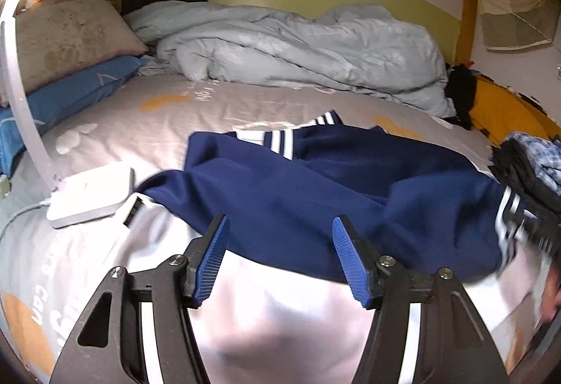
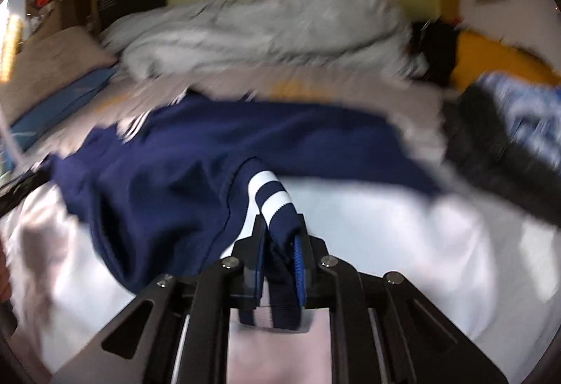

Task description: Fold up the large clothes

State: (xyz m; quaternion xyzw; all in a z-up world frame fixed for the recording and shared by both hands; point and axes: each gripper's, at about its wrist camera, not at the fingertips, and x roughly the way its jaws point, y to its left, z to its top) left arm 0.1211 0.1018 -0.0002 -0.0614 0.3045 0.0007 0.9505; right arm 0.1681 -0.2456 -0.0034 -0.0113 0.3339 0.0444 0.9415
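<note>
— What are they doing with that navy track jacket (image 1: 315, 194)?

— It's lying rumpled across the bed (image 1: 175, 117), spread over the near half, not yet folded. The right gripper (image 2: 278, 243) is pinching the striped cuff (image 2: 270, 194) of a sleeve; its jaws are pressing together on the navy ribbing, with a bit of fabric hanging out behind them.

— And the other one?

— The left gripper (image 1: 278, 233) is hovering just over the near hem of the jacket, jaws standing spread with nothing between them. The blue pads (image 1: 210, 261) aren't touching cloth as far as I can see.

— So which step is this?

— I'd say they're taking hold of the corners before laying it flat. One grip is made and the other is waiting.

— What does the next move need?

— I'm guessing the left one needs to dip to the hem and close on a single edge, then both need to pull apart to smooth the wrinkles out.

— How are the hands sitting?

— Both are angling downward toward the mattress from the near edge. The right-hand view is blurring a lot. There's a white box (image 1: 87, 194) sitting just beside the jacket's left edge and a pile of dark clothes (image 1: 526, 170) on the right.
</note>
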